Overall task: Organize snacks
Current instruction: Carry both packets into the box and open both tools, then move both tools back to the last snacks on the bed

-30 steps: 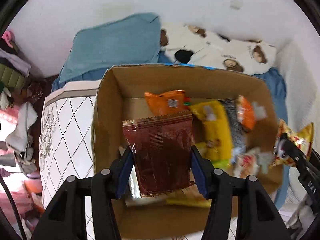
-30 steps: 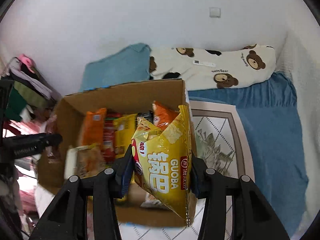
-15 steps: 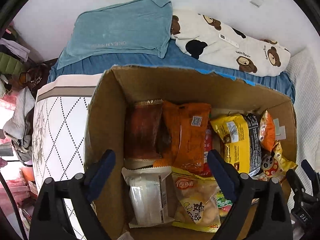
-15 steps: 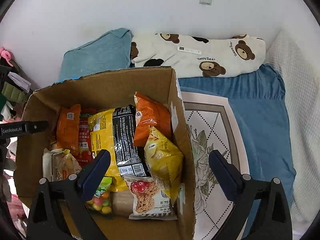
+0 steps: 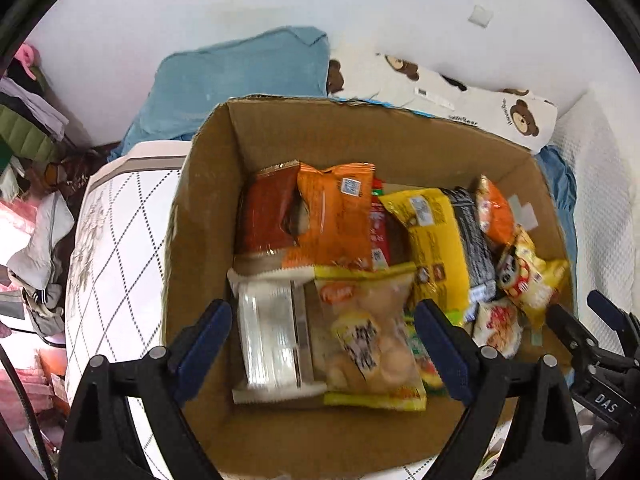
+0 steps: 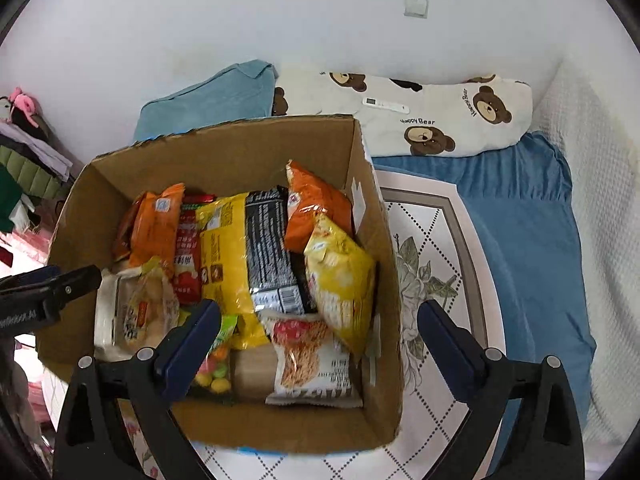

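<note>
An open cardboard box (image 5: 208, 208) (image 6: 376, 248) on the bed holds several snack packets. A dark red packet (image 5: 268, 212) leans at its left end beside an orange bag (image 5: 336, 216). A yellow crisp bag (image 6: 340, 272) (image 5: 528, 280) leans against the right wall, in front of another orange bag (image 6: 316, 204). My left gripper (image 5: 322, 328) hangs open over the box's near left part with nothing held. Over the near right corner my right gripper (image 6: 320, 320) is open and empty too. Each gripper shows at the edge of the other's view.
The box stands on a white diamond-patterned quilt (image 6: 432, 248) over a blue blanket (image 6: 528, 216). Behind it lie a folded teal towel (image 5: 240, 76) and a bear-print pillow (image 6: 440, 120) against the white wall. Clothes (image 5: 28, 128) pile up at the left.
Both grippers have opened. The left one let go of the dark red packet and the right one of the yellow bag; both packets now rest inside the box.
</note>
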`<move>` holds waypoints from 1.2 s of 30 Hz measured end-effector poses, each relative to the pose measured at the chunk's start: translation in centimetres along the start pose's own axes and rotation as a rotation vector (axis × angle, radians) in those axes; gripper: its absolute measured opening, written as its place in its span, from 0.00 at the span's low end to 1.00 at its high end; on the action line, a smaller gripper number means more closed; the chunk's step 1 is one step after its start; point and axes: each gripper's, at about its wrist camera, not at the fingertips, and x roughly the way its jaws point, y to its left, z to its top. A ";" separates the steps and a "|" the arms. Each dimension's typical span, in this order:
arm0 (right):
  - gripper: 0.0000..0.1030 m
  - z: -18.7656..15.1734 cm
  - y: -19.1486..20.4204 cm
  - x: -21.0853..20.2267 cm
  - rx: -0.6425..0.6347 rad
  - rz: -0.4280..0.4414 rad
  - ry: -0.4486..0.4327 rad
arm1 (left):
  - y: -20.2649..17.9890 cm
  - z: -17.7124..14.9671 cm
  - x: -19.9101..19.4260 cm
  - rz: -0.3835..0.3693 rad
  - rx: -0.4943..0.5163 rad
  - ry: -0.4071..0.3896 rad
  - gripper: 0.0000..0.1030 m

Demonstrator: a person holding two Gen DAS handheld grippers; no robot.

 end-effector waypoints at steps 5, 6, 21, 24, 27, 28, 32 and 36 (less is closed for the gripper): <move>0.97 -2.0 0.5 -2.6 -0.017 0.001 -0.052 | -1.3 -2.7 -2.8 0.000 0.023 -0.073 0.91; 0.97 -2.3 0.5 -3.2 -0.017 0.004 -0.064 | -1.5 -3.2 -3.5 -0.001 0.025 -0.087 0.91; 0.97 -8.6 1.5 -13.4 -0.042 0.011 -0.259 | -2.7 -10.3 -11.7 -0.001 0.022 -0.286 0.91; 0.97 -9.5 1.7 -14.7 -0.040 0.027 -0.274 | -2.9 -11.2 -12.9 0.004 0.032 -0.314 0.91; 0.97 -10.5 1.7 -15.7 -0.030 0.053 -0.276 | -2.9 -12.3 -13.9 -0.001 0.030 -0.328 0.91; 0.97 -10.7 1.6 -15.9 -0.023 0.066 -0.273 | -2.8 -12.5 -14.0 -0.002 0.026 -0.330 0.91; 0.97 -12.6 0.0 -15.6 0.043 0.109 -0.229 | -2.0 -14.6 -13.3 0.018 0.004 -0.297 0.91; 0.97 -15.4 -3.0 -13.4 0.150 0.121 -0.153 | -0.7 -17.6 -10.0 0.046 -0.035 -0.206 0.91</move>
